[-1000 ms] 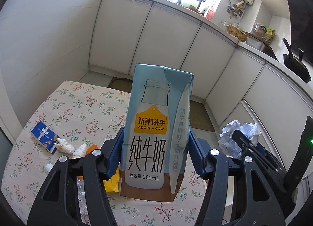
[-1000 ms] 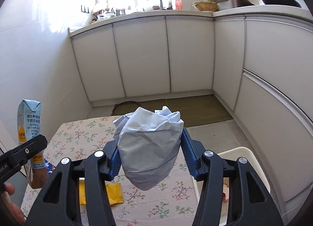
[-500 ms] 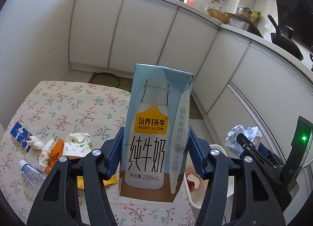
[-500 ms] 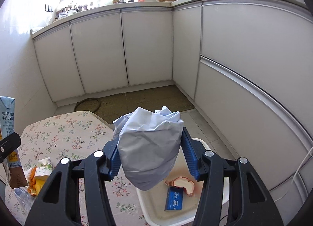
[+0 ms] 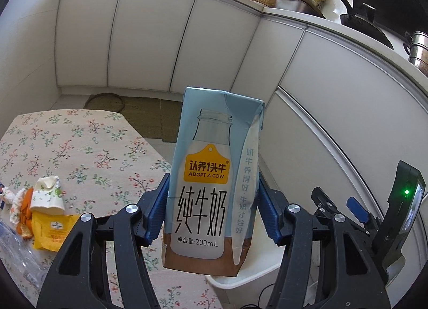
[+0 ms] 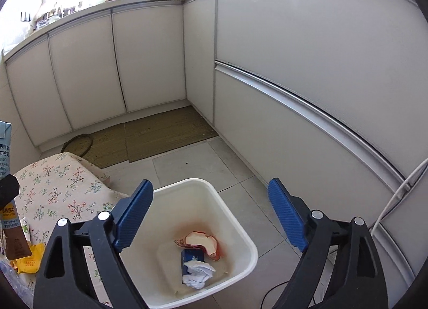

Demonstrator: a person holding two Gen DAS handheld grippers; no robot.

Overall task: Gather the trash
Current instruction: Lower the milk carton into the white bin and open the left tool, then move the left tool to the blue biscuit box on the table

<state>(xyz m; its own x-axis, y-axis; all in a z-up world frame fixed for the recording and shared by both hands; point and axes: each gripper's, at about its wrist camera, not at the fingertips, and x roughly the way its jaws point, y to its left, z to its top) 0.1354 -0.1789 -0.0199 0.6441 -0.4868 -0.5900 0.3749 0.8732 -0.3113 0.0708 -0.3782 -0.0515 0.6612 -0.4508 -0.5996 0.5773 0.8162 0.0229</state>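
1. The left gripper [image 5: 211,215] is clenched on a milk carton [image 5: 214,191]; both blue pads press its sides, and it stands upright in the centre of the left wrist view.
2. The right gripper [image 6: 211,215] has its jaws opening, spread wide with nothing between them, low in the centre of the right wrist view.
3. Seen through the gap between those jaws is a white bin [image 6: 240,228] on the tiled floor [image 6: 235,164].
4. In the bin lie a crumpled paper [image 6: 198,274], touching a blue box [image 6: 192,258], and behind them a red and white scrap [image 6: 200,242].
5. In the left wrist view only the bin's rim [image 5: 240,279] shows, under the carton at lower centre, and the right gripper's body appears at the lower right edge.
6. The worktop [image 5: 80,148], under a flowered cloth, fills the left of that view and sits just beside the bin.
7. At its lower left edge more trash is bunched: a yellow packet [image 5: 53,231], a white wrapper [image 5: 48,196] lying partly over it, orange peel [image 5: 25,210] touching both, and part of a clear bottle [image 5: 16,252] at the frame's edge.
8. White cabinets [image 6: 294,68] curve across the top and right of both views, with a woven mat [image 6: 165,132] on the floor at their foot.
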